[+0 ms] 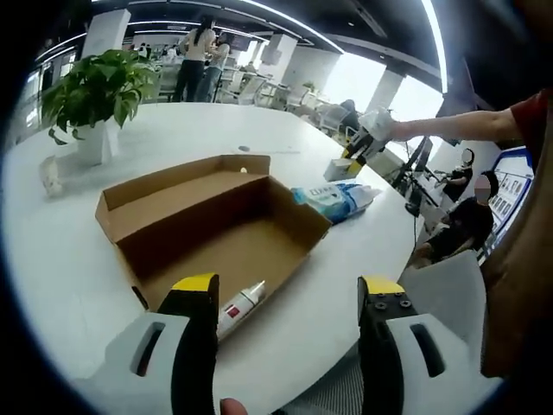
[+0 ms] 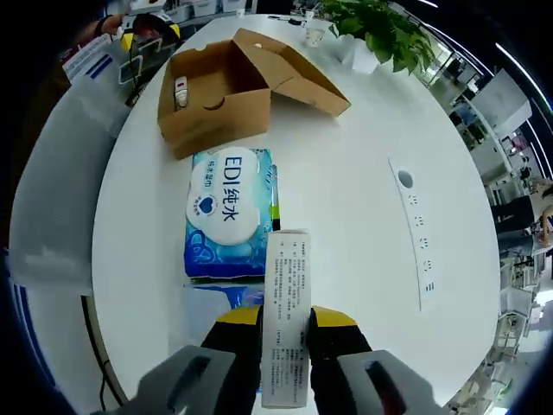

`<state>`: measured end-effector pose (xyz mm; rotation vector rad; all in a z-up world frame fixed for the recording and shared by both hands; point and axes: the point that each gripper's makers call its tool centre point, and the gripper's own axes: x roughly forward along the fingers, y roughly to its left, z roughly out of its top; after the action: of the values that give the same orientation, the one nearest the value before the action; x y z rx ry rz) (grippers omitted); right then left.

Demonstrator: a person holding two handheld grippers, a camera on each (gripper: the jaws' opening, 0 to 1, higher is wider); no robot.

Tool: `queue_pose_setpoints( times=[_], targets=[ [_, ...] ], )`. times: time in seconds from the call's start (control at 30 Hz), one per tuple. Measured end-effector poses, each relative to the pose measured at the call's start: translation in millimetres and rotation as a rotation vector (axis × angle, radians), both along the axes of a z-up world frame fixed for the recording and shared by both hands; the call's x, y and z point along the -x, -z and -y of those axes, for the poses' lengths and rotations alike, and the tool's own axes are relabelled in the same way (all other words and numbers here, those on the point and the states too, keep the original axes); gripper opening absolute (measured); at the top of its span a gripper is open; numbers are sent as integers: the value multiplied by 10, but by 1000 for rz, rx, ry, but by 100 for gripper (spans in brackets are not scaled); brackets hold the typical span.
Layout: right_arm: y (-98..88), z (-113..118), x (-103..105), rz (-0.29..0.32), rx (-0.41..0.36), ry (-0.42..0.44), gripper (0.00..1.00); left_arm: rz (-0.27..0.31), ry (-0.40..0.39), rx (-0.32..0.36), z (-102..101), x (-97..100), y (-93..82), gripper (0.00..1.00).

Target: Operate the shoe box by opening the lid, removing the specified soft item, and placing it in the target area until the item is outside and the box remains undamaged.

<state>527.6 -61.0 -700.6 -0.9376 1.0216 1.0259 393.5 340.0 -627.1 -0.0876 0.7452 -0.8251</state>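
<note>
The brown shoe box (image 1: 216,220) stands on the white table (image 1: 60,277) with its lid (image 1: 164,186) folded back. A small white tube (image 1: 240,309) with a red label lies in its near corner. My left gripper (image 1: 287,290) hovers open just in front of the box, holding nothing. A soft blue wipes pack (image 2: 226,212) lies on the table beside the shoe box (image 2: 216,95); it also shows as the wipes pack (image 1: 335,199) past the box. My right gripper (image 2: 285,324) is shut on a slim white printed carton (image 2: 286,294), right next to the pack.
A potted plant (image 1: 95,95) and a small cup (image 1: 50,173) stand at the table's far side. A white strip (image 2: 413,233) lies on the tabletop. Grey chairs (image 2: 60,173) sit along the table's edge. People stand and sit in the background.
</note>
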Motion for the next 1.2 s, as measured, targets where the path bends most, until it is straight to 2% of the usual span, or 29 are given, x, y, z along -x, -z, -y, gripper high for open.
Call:
queue_pose_setpoints(
  times=[0.63,1.2],
  targets=[
    [376,205,-125,-37,34,7,16,-11,-6,-28,-53,4,33,66],
    [590,338,-35,-77,107,-51,17,-19,-20,-51,-109,-3,65,68]
  ],
)
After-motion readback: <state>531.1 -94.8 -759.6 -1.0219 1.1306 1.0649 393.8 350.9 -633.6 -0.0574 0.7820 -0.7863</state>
